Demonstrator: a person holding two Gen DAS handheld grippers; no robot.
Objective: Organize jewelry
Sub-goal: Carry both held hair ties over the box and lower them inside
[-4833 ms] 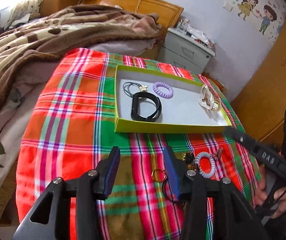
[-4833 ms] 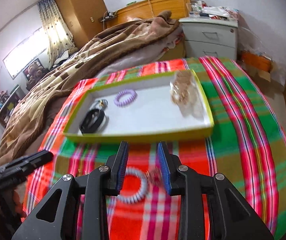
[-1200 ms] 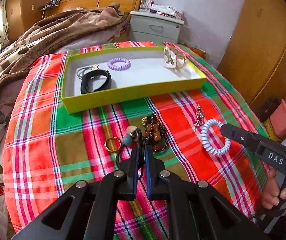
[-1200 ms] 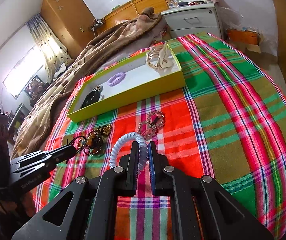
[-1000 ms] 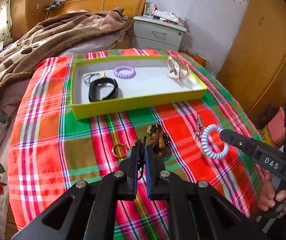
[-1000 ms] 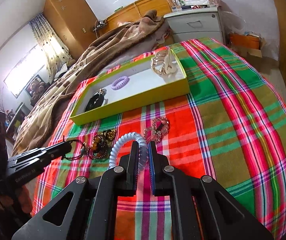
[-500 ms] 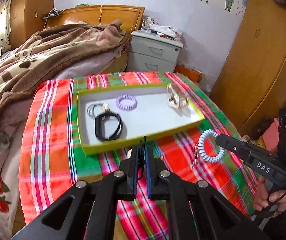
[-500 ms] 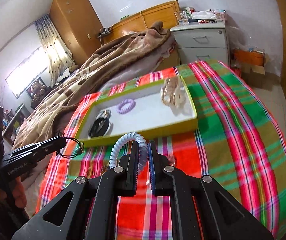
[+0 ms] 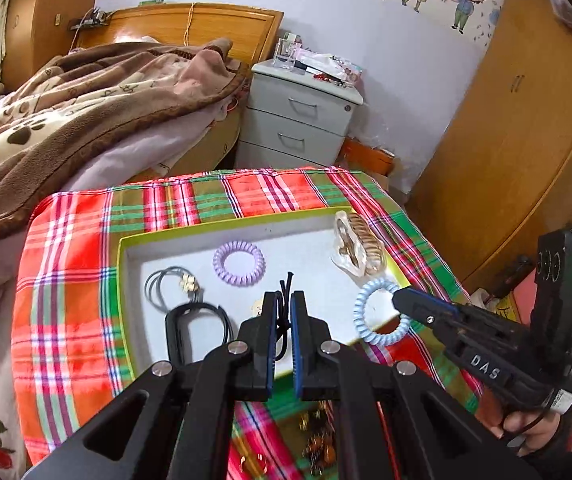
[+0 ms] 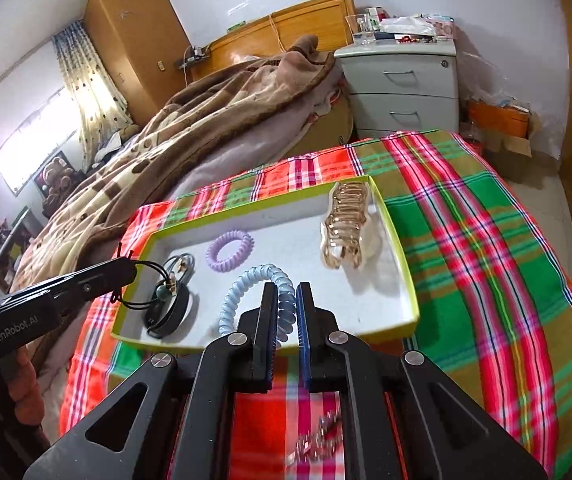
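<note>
A yellow-green tray sits on the plaid cloth. It holds a purple spiral hair tie, a black band, a thin grey hair tie and a gold hair claw. My left gripper is shut on a black cord hair tie with a bead and holds it above the tray's left part. My right gripper is shut on a pale blue spiral hair tie above the tray's near side.
More jewelry lies on the plaid cloth in front of the tray: gold and amber pieces and a metal clip. A bed with a brown blanket lies behind left, a grey nightstand behind, a wooden wardrobe right.
Both grippers shut on their hair ties on the cloth, lifted them and carried them forward. They now hang over the tray.
</note>
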